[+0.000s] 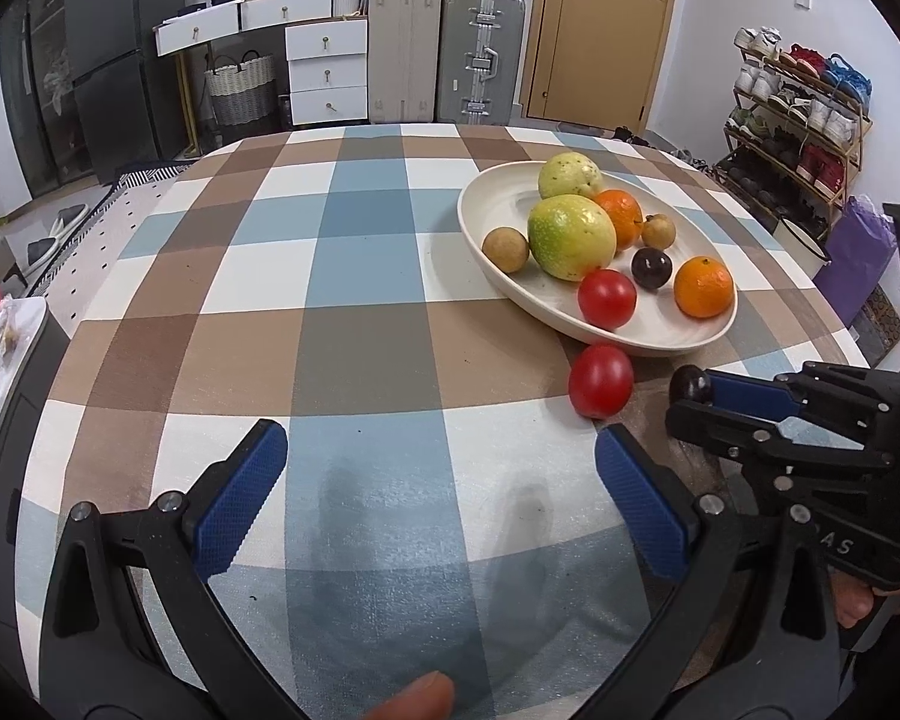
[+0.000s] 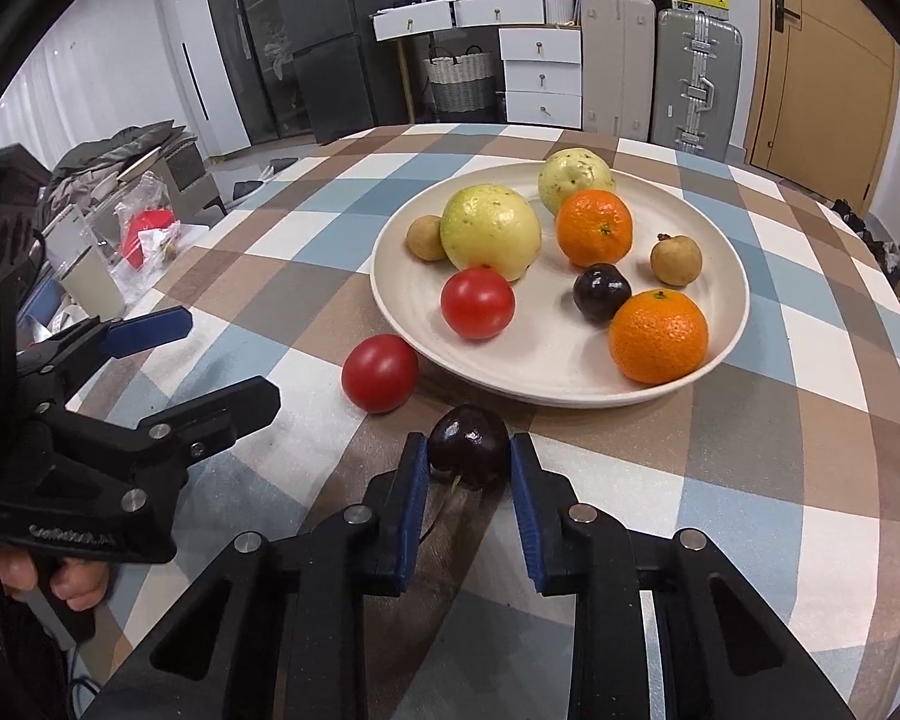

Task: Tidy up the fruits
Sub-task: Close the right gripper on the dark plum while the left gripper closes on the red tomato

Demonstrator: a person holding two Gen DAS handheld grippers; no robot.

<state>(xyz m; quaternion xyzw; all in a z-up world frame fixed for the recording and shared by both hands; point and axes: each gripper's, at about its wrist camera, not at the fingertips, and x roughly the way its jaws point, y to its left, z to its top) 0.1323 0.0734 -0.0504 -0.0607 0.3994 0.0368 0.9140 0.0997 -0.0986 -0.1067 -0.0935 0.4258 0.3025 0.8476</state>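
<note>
A cream plate (image 2: 546, 369) (image 1: 492, 204) holds two green guavas, two oranges, a red tomato (image 2: 477, 302), a dark plum and two brown longans. A second red tomato (image 2: 380, 372) (image 1: 600, 380) lies on the checked cloth just outside the plate's near rim. A dark plum (image 2: 469, 445) (image 1: 692, 384) sits between the fingertips of my right gripper (image 2: 469, 456); the pads touch its sides. My left gripper (image 1: 441, 456) is open and empty over the cloth, left of the loose tomato; it also shows in the right wrist view (image 2: 228, 354).
The round table has a blue, brown and white checked cloth (image 1: 354, 276). Clutter with a red packet (image 2: 147, 234) and a cup (image 2: 93, 285) sits beside the table's left. Drawers, suitcases and a shoe rack (image 1: 798, 120) stand beyond.
</note>
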